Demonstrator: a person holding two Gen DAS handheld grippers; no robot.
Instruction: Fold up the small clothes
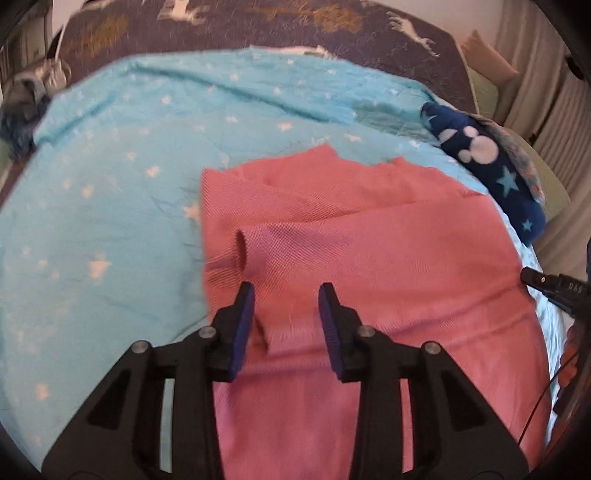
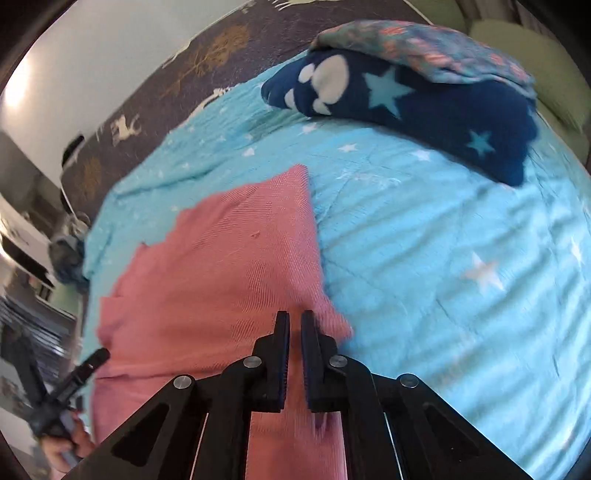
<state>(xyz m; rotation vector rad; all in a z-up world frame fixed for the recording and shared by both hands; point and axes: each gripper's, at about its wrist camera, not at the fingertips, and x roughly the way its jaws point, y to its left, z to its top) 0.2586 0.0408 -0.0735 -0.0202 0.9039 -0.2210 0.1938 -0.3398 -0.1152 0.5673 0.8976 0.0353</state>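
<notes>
A pink knitted garment (image 1: 369, 258) lies spread on a light blue star-print blanket (image 1: 110, 184). A sleeve is folded across its middle. My left gripper (image 1: 286, 295) is open, hovering low over the garment near the sleeve cuff, with a fold of pink cloth between the fingers. My right gripper (image 2: 294, 325) is nearly shut over the right edge of the pink garment (image 2: 221, 266); pink cloth shows in the narrow gap, but a grip is unclear. The right gripper's tip (image 1: 535, 277) shows at the garment's right edge in the left wrist view. The left gripper (image 2: 88, 365) shows in the right wrist view.
A folded dark blue fleece with stars and mouse shapes (image 2: 424, 107) lies at the far right on the blanket (image 2: 443, 258), with a floral cloth (image 2: 424, 44) on top. A dark reindeer-print cover (image 1: 258, 26) lies beyond. Crumpled grey clothing (image 1: 26, 99) sits far left.
</notes>
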